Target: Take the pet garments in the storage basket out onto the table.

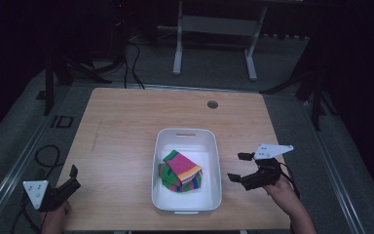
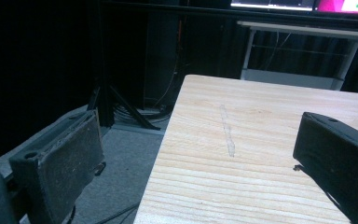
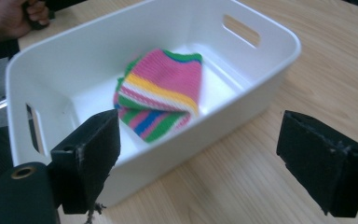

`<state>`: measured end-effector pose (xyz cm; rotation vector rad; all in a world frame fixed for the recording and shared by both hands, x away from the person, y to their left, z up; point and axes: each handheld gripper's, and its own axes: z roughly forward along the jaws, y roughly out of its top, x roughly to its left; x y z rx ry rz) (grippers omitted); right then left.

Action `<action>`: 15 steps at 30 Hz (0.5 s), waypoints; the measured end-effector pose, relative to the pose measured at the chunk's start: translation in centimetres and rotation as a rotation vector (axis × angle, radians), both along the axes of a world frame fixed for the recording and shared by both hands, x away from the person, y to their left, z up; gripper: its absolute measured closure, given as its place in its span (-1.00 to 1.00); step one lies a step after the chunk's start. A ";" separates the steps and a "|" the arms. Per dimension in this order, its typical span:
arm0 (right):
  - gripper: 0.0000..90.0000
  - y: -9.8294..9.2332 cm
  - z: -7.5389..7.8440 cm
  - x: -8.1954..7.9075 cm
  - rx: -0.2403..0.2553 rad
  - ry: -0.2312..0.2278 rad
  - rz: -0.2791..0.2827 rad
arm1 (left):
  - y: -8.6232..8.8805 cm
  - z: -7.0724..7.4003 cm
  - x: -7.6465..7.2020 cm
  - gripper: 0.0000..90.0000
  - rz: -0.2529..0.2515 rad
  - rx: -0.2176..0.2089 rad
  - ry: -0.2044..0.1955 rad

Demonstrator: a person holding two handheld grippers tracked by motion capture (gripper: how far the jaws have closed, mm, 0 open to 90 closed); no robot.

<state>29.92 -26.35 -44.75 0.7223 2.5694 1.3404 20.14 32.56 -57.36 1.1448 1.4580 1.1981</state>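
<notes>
A folded striped knit cloth [image 1: 181, 171] [image 3: 161, 91] in pink, green, yellow and blue lies inside a white plastic bin [image 1: 163, 144] [image 3: 265, 74] on the wooden table [image 1: 121, 126]. My right gripper [image 1: 240, 166] [image 3: 200, 163] hovers just right of the bin, open, with nothing between its jaws, which point at the bin's side. My left gripper [image 1: 73, 176] [image 2: 196, 168] sits at the table's front left corner, open and holding nothing, half over the table edge.
A small round grommet [image 1: 213, 104] sits in the table's far edge. A pale scuff [image 2: 227, 133] marks the wood on the left. Cables [image 1: 46, 156] lie on the floor left of the table. A white frame [image 1: 214, 34] stands behind.
</notes>
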 end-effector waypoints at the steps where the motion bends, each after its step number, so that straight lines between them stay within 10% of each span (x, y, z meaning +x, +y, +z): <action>1: -0.71 0.4 0.2 0.0 -0.007 -0.004 0.004 | 0.0 0.0 0.0 -0.96 0.000 -0.001 0.000; 15: -0.71 6.3 1.7 1.3 -0.055 0.008 0.129 | 0.1 0.0 0.0 -0.96 -0.005 -0.006 0.000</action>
